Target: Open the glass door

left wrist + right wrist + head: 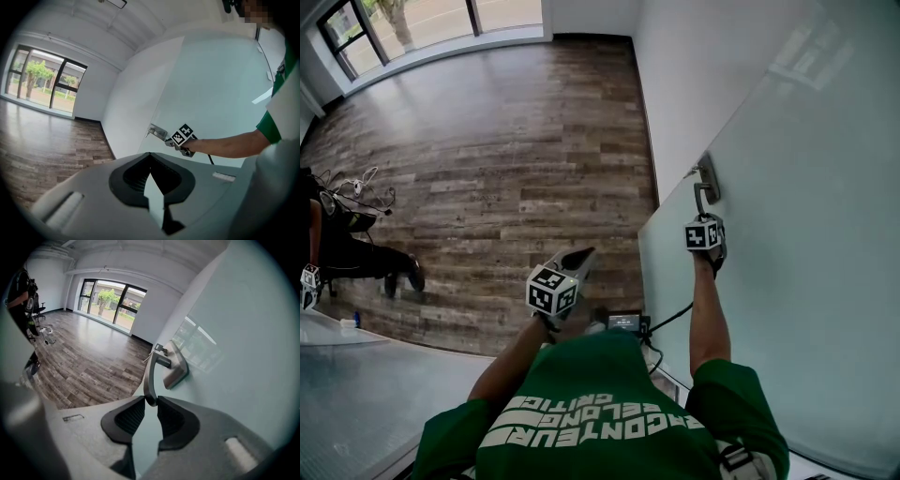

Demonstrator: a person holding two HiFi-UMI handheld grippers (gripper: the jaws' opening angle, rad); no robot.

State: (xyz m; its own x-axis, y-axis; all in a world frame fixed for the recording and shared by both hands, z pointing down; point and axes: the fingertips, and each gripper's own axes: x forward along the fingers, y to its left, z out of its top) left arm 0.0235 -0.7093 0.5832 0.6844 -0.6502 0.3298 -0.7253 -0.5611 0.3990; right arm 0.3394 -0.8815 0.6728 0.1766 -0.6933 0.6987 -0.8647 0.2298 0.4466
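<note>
The frosted glass door [806, 234] fills the right side of the head view. Its metal lever handle [701, 192] hangs from a plate near the door's edge. My right gripper [702, 216] is shut on the free end of that lever. In the right gripper view the handle [151, 373] runs from its plate down into the right gripper [151, 401], whose dark pads pinch its tip. My left gripper [579, 259] hovers shut and empty over the floor, left of the door. The left gripper [150, 155] looks toward the handle [158, 132] and the door [211, 84].
Wood plank floor [516, 141] stretches to large windows [422, 19] at the far end. A white wall [694, 66] stands beyond the door's edge. A seated person [356, 253] is at far left. Office chairs [44, 329] stand by the left wall.
</note>
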